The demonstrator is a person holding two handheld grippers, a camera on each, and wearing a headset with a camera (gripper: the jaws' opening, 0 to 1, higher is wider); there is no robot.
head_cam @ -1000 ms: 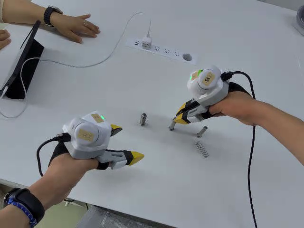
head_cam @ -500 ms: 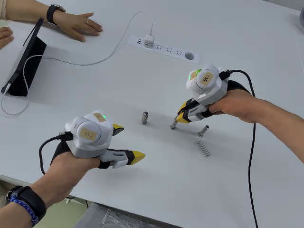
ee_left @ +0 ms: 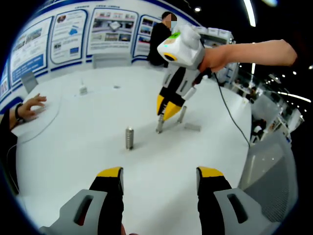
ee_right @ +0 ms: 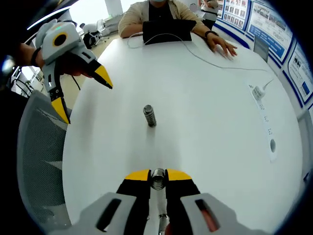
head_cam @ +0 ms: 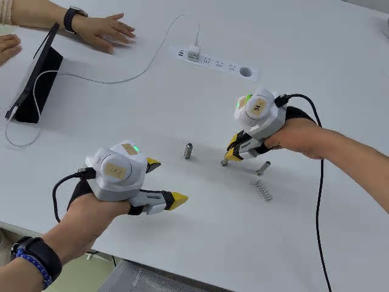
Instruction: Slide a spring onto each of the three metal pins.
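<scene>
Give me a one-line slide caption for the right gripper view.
Right gripper shut on a spring, a spring-fitted pin standing ahead, open left gripper beyond.

Bright, even light; fisheye-warped edges

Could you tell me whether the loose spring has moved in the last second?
No: in the head view the loose spring keeps its place beside the bare pin.
</scene>
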